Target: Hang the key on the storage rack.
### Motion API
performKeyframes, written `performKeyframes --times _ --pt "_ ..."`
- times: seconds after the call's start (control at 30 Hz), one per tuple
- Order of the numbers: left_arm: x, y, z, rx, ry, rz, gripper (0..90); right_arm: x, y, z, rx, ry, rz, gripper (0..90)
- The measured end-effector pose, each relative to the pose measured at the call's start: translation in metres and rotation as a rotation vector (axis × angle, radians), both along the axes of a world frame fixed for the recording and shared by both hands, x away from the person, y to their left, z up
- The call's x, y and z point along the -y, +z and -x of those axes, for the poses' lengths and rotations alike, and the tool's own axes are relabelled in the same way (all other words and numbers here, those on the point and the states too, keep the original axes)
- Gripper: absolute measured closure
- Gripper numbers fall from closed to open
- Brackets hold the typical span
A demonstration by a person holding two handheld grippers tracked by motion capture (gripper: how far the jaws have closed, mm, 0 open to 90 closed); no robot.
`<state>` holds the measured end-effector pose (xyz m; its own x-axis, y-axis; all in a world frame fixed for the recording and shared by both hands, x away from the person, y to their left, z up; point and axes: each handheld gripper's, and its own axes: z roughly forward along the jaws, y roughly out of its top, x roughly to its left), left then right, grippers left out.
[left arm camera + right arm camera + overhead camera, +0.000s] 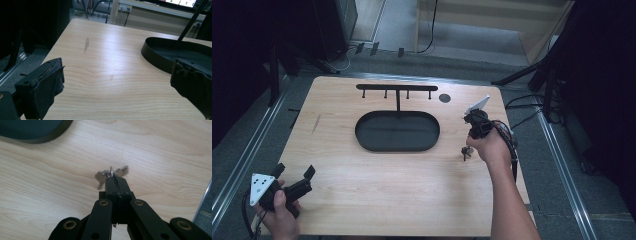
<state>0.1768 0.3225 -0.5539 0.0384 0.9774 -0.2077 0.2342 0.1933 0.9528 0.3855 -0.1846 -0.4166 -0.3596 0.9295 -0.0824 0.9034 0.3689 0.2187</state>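
Tongs come in a pair here, one set in each hand. The left tongs sit at the near left corner of the desk, held by the left hand. Their two jaws stand wide apart, and nothing is between them. In the left gripper view, bare wood lies between the jaws, and there is one grey smear on the wood farther out.

The right tongs are pinched shut on one small bunch of keys. The keys are right at the tips, down at the desk top, below the right hand. The keys look blurry, so I cannot count them.

One black oval tray lies well beyond the left tongs and a bit to the left of the right tongs. It has nothing in it. One thin post rises from its far edge and carries one rack bar with four little pegs hanging down. One dark round spot is on the desk, beyond the right tongs.

In the right gripper view the tray is cut off at the top corner.
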Motion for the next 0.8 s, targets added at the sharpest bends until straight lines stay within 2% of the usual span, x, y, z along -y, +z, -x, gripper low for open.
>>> performKeyframes --times 0.47,0.8 --pt "0.0 0.0 0.0 -0.001 0.001 0.005 0.0 -0.036 0.06 -0.017 0.049 0.022 -0.02 90.0" --pt "-0.001 0.0 0.0 0.003 0.0 0.012 0.0 -0.069 0.089 -0.032 0.057 0.044 -0.035 90.0"
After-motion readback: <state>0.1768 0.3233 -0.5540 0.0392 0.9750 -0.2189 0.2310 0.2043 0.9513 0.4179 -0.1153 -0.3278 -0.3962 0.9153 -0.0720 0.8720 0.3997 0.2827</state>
